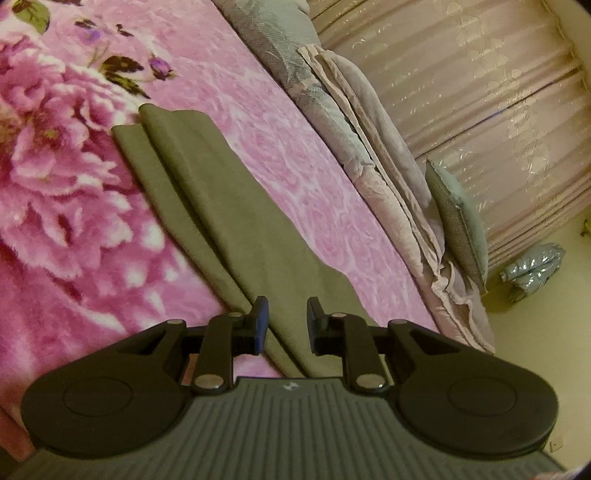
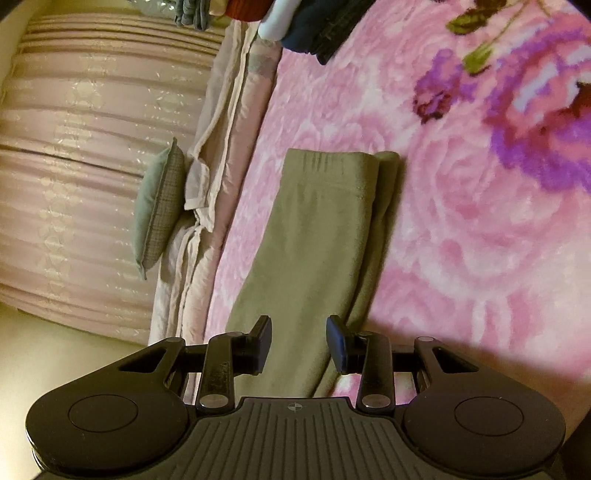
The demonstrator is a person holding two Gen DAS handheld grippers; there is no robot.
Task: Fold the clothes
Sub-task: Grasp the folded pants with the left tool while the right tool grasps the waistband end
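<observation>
An olive-green garment (image 1: 229, 206) lies folded lengthwise into a long strip on the pink floral blanket (image 1: 280, 147). My left gripper (image 1: 288, 314) hovers over one end of the strip. It is open, its blue pads apart, with cloth showing below the gap. In the right wrist view the same garment (image 2: 317, 229) runs away from me, its ribbed waistband at the far end. My right gripper (image 2: 299, 332) is open above the near end. Neither pad presses on the cloth.
Folded pale bedding (image 1: 369, 147) runs along the bed's edge, with a small grey-green cushion (image 1: 458, 221) against it. A pleated pink fabric wall (image 1: 498, 92) stands behind. A silver bag (image 1: 535, 266) lies on the floor. A pile of clothes (image 2: 314, 26) sits at the blanket's far end.
</observation>
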